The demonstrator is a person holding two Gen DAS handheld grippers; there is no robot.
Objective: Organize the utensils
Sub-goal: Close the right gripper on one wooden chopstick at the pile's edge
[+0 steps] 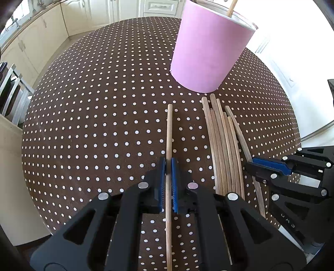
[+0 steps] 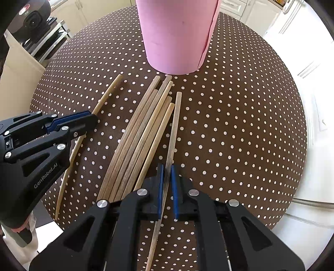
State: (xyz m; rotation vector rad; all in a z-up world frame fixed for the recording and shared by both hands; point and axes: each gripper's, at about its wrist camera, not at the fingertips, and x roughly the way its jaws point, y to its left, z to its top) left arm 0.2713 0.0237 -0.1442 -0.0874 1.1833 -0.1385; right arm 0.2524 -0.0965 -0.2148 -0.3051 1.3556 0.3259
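Observation:
A pink cup (image 1: 208, 52) (image 2: 177, 35) stands on the brown dotted tablecloth (image 1: 94, 125), with one wooden stick (image 1: 231, 8) poking out of its top. In front of it lies a bundle of several wooden chopsticks (image 1: 223, 146) (image 2: 142, 133). My left gripper (image 1: 168, 166) (image 2: 94, 121) is shut on a single pale chopstick (image 1: 169, 129) (image 2: 106, 95) left of the bundle. My right gripper (image 2: 167, 168) (image 1: 250, 164) is shut on a darker chopstick (image 2: 175, 121) (image 1: 240, 133) at the bundle's right edge. Both chopsticks lie low over the cloth, pointing towards the cup.
The round table's edge (image 2: 298, 146) drops off close by on the right, with a white appliance (image 2: 309, 62) beyond. A rack of trays (image 1: 10, 93) stands at the left, a black appliance (image 2: 31, 18) above it. Cream cabinets (image 1: 62, 25) line the back.

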